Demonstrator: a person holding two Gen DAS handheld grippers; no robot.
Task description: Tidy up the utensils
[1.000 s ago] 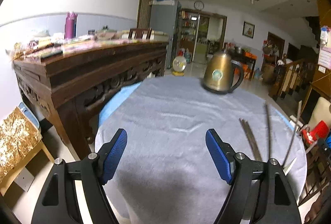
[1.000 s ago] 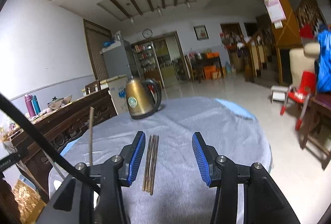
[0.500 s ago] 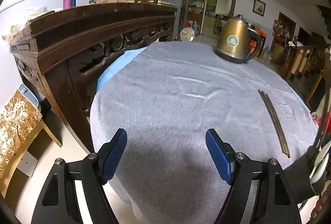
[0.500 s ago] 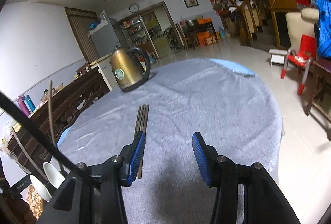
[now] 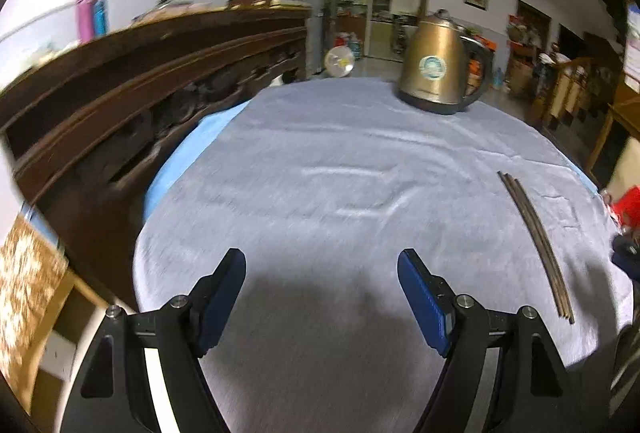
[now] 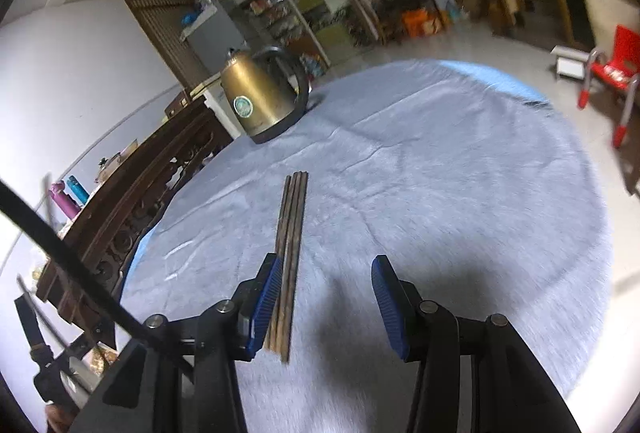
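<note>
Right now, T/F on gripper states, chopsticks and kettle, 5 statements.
1. Both grippers are open and hold nothing. True: left gripper, right gripper.
2. The chopsticks lie bundled together on the grey cloth. True.
3. The kettle lies on its side. False: it stands upright at the far edge.
4. The chopsticks sit centred between the right gripper's fingers. False: they run alongside its left finger.
5. The left gripper is over the chopsticks. False: they lie off to its right.
</note>
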